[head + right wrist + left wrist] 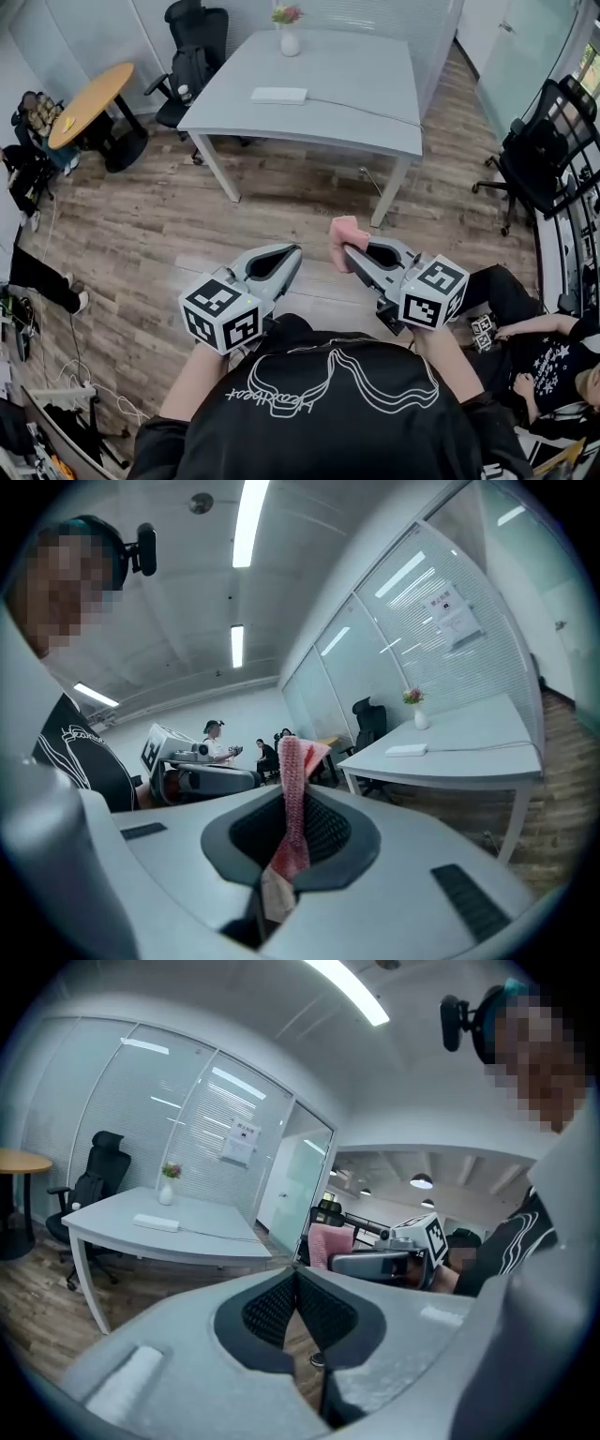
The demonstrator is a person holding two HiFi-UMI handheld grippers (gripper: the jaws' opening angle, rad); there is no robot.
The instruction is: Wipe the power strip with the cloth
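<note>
Right gripper pinches the pink cloth; left gripper is pressed together, empty. The power strip lies near the middle of the tabletop, well apart, so approaching it seems next.

Am counting 2 grippers: left gripper & right gripper. Also seeing 1 pink cloth, 1 power strip, 1 vase, 2 tables: grey table, round table; 2 office chairs: back chair, rt chair; 1 seated person.
</note>
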